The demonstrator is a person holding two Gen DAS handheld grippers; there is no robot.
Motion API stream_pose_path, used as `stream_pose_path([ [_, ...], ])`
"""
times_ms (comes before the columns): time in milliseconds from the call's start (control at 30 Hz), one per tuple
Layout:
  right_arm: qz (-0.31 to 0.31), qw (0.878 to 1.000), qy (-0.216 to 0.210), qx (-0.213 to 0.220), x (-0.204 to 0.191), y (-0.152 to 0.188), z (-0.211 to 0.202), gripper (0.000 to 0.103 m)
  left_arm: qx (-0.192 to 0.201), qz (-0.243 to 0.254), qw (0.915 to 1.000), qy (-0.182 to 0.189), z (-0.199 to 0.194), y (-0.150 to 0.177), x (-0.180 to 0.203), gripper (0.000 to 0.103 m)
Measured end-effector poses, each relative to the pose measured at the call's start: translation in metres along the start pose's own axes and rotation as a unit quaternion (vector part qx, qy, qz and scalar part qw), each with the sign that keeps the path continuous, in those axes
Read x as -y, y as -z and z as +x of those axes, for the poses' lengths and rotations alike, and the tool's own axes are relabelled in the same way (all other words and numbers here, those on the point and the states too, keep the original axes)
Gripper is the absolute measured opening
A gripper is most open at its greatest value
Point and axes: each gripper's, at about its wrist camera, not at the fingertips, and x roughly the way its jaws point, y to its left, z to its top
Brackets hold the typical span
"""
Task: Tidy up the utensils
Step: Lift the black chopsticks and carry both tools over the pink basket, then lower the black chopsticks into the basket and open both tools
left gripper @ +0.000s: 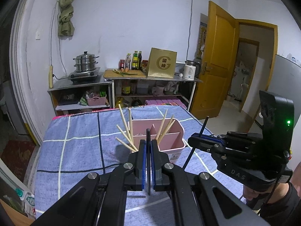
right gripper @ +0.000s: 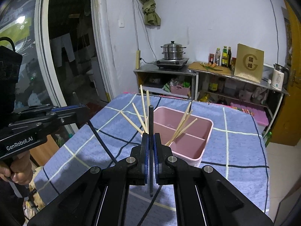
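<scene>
A pink divided box (left gripper: pixel 170 147) stands on the blue checked cloth (left gripper: pixel 75 156). Several wooden chopsticks (left gripper: pixel 125 130) lean out of its left compartment, and more wooden chopsticks (left gripper: pixel 165 127) rest in the right one. My left gripper (left gripper: pixel 148 143) is shut on a black chopstick (left gripper: pixel 148 169), held upright in front of the box. To its right, my right gripper (left gripper: pixel 193 141) grips another black chopstick (left gripper: pixel 204 126). In the right wrist view, the right gripper (right gripper: pixel 151 137) is shut on its black chopstick (right gripper: pixel 150 116) just before the pink box (right gripper: pixel 210 130). The left gripper (right gripper: pixel 84 111) is at the far left.
Behind the table stand steel shelves with a steamer pot (left gripper: pixel 85 63) on a stove, bottles (left gripper: pixel 134 60), a gold box (left gripper: pixel 161 63) and a white kettle (left gripper: pixel 190 70). An open wooden door (left gripper: pixel 216 60) is at the right. A hand (right gripper: pixel 17 167) holds the left gripper's handle.
</scene>
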Motion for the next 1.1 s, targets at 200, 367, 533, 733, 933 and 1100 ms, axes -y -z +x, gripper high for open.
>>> stream_pose_path([
  [200,0.000,0.999,0.006,0.034,0.003,-0.018,-0.016,0.005,0.012,0.007,0.9999,0.003,-0.005,-0.025,0.006,0.004],
  [367,0.008,0.997,0.010,0.074,0.007,-0.038,-0.032,0.004,0.037,0.011,0.9993,0.002,-0.016,-0.055,0.010,0.004],
  [533,0.021,0.994,0.014,0.111,0.012,-0.058,-0.041,0.004,0.072,0.020,0.9972,-0.003,-0.027,-0.088,0.013,0.004],
  [733,0.036,0.991,0.015,0.129,0.020,-0.073,-0.028,0.004,0.082,0.018,0.9965,-0.004,-0.008,-0.105,0.005,0.004],
  [933,0.036,0.991,0.017,0.129,0.023,-0.075,-0.005,0.004,0.075,0.014,0.9970,-0.002,0.029,-0.105,-0.008,0.004],
  [1100,0.031,0.992,0.019,0.125,0.023,-0.069,0.015,0.004,0.063,0.003,0.9980,0.001,0.063,-0.096,-0.020,0.004],
])
